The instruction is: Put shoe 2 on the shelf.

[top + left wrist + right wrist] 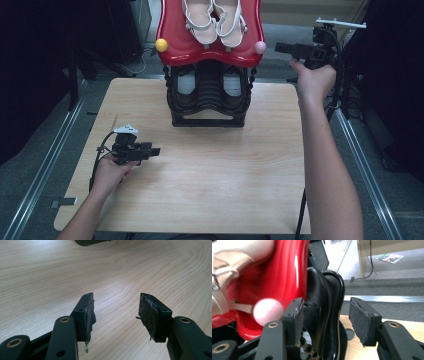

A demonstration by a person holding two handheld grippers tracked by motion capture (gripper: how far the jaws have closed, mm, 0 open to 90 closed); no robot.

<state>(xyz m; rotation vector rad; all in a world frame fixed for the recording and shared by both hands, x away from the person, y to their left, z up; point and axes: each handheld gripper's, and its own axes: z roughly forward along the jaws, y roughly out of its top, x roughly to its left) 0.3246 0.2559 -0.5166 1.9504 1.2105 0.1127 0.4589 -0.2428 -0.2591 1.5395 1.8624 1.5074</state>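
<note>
High view: a two-tier shoe rack [209,107] stands at the far middle of the worktop [200,190]. Its red top shelf [172,37] carries a pair of white sandals [214,20]; the black lower tier holds dark shoes [186,87]. A yellow knob [161,45] sits at the shelf's left front corner, a pink knob [260,47] at the right front corner. The right gripper [280,47] is held in the air just beside the pink knob, jaws pointing at the rack. Right gripper view: its jaws stand wide with nothing between the pads; the pink knob [268,312] lies just left of the left jaw. The left gripper [156,151] sits low over the near left worktop, well apart from the rack. Left gripper view: jaws wide, with bare wood between them
</note>
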